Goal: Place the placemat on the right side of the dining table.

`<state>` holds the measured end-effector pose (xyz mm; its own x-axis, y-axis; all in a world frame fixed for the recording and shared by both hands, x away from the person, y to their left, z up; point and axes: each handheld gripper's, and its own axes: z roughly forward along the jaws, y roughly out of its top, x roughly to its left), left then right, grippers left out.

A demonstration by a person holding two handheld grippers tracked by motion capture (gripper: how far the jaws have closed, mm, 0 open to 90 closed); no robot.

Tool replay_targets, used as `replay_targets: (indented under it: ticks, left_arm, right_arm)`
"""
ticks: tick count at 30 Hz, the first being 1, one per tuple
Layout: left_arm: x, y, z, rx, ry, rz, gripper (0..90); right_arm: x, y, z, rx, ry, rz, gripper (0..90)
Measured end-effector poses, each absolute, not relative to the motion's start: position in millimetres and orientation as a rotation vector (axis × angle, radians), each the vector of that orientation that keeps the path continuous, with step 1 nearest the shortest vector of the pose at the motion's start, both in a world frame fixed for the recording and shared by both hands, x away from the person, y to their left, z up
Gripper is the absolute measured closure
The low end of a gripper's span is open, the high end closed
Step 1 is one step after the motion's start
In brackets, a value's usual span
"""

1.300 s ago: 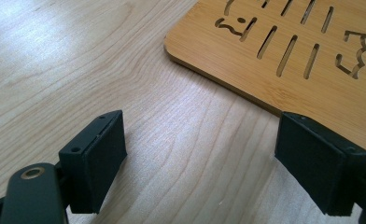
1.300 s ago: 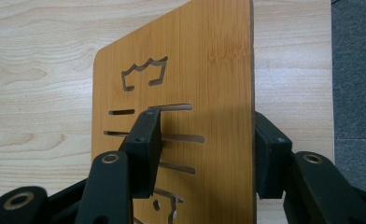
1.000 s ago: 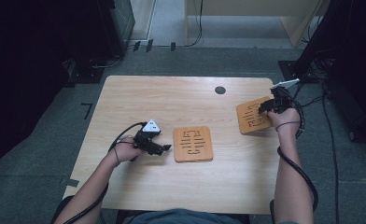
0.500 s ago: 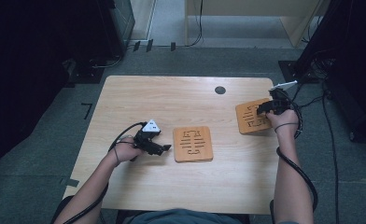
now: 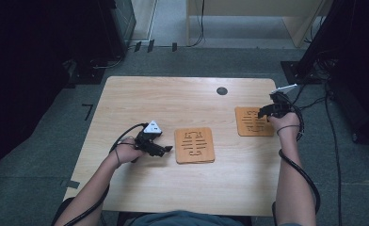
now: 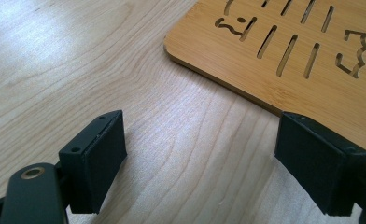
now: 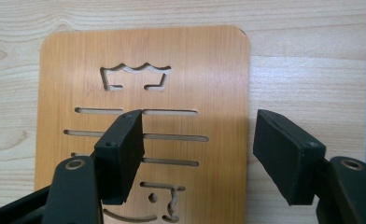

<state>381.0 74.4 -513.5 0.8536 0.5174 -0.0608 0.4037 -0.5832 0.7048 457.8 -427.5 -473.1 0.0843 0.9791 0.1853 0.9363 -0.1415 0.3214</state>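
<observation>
Two flat bamboo boards with cut slots lie on the wooden table (image 5: 182, 101). The centre board (image 5: 194, 145) has my left gripper (image 5: 166, 149) just to its left, low over the table. In the left gripper view the jaws (image 6: 204, 154) stand wide open over bare wood, with the board's corner (image 6: 288, 60) ahead. The right board (image 5: 253, 121) lies near the table's right edge. My right gripper (image 5: 263, 113) hovers over its right side. Its jaws (image 7: 197, 149) have just been opening and are open, with nothing pressed between them and the board (image 7: 144, 84) flat beneath.
A round black cable hole (image 5: 222, 91) sits in the tabletop behind the boards. The table's right edge (image 5: 282, 141) runs close to the right hand. Cables (image 5: 314, 101) and dark equipment (image 5: 116, 19) stand on the floor around the table.
The right board has gone from slightly turned to lying square on the table, and the right hand has shifted a little. The left hand and centre board have not moved.
</observation>
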Motion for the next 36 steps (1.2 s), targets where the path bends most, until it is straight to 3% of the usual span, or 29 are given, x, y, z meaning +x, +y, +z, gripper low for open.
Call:
replay_targets:
  ticks: [12, 22, 36]
  left_arm:
    - [381.1, 74.4, -513.7, 2.266, 0.667, 0.194, 15.5]
    - [381.1, 74.4, -513.7, 2.266, 0.668, 0.194, 15.5]
    - [380.8, 74.1, -513.7, 2.267, 0.667, 0.198, 15.5]
  right_arm:
    - [457.4, -426.9, -476.9, 2.214, 1.988, 0.546, 31.4]
    - [455.5, -418.0, -481.2, 2.189, 2.06, 0.588, 22.7]
    - [450.3, -402.0, -481.8, 2.127, 2.119, 0.595, 22.1]
